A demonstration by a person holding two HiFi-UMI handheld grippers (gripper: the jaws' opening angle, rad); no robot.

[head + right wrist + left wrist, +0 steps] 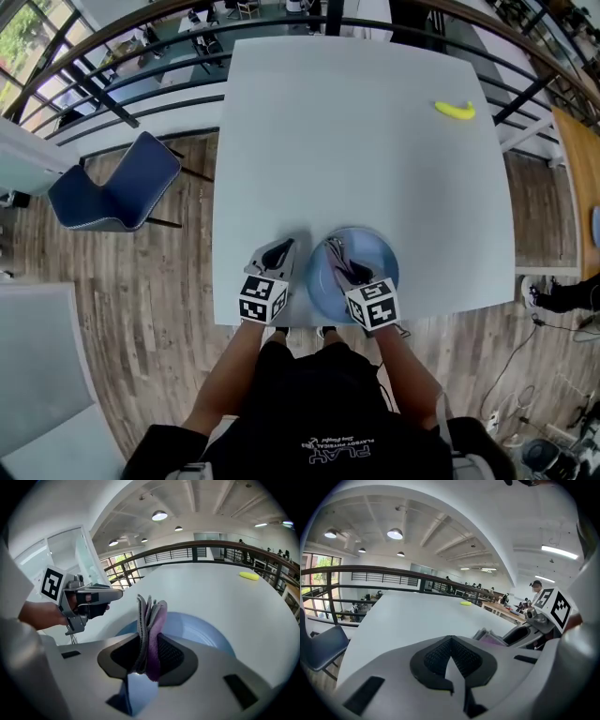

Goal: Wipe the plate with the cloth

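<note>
The folded cloth (151, 616) is pinched in the right tool (150, 654) over the blue plate (206, 632), which sits at the near edge of the table (356, 141). The left tool (449, 660), pressed together on nothing, is held just beside the plate. The cloth is best pressed flat and swept in circles, the plate being steadied if it slides.

I count one desk (375, 141), one blue plate (382, 255), one cloth (151, 620), one yellow banana (455, 111) and one blue chair (117, 192). There are two grippers, the left gripper (280, 251) and the right gripper (350, 272).
</note>
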